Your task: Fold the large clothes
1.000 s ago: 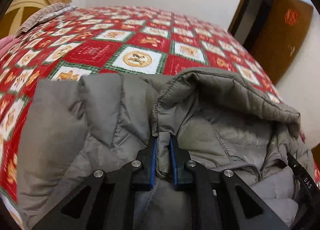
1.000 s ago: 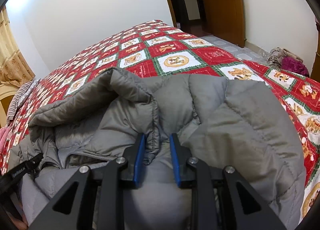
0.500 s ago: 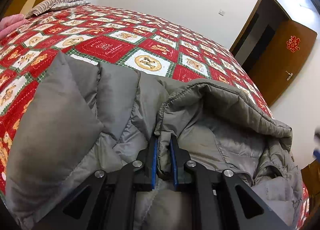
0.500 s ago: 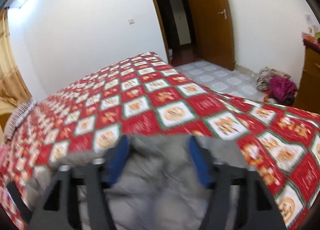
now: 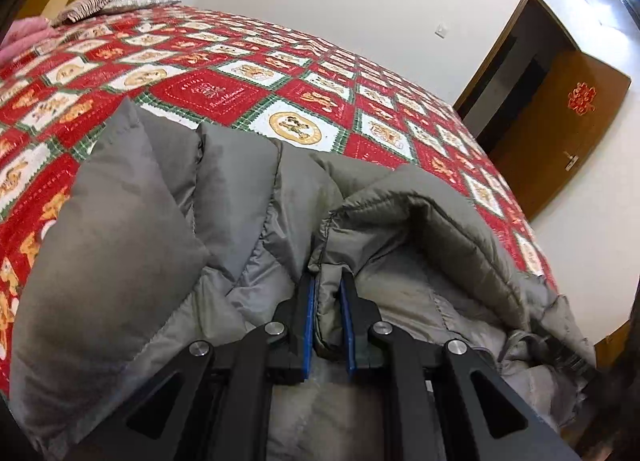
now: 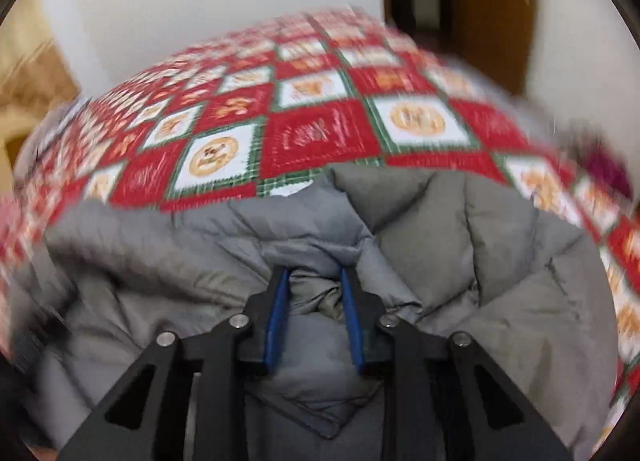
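- Both of my tools grasp the grey puffer jacket (image 5: 168, 261), which lies on the bed (image 5: 224, 93).
- Left hand-held gripper (image 5: 328, 281) is clenched on a jacket edge.
- Right hand-held gripper (image 6: 314, 275) has just been closing on a bunch of fabric.

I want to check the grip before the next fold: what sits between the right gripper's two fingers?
A bunched fold of the grey jacket fills the right gripper, whose jaws have just closed onto it; the right wrist view shows this.
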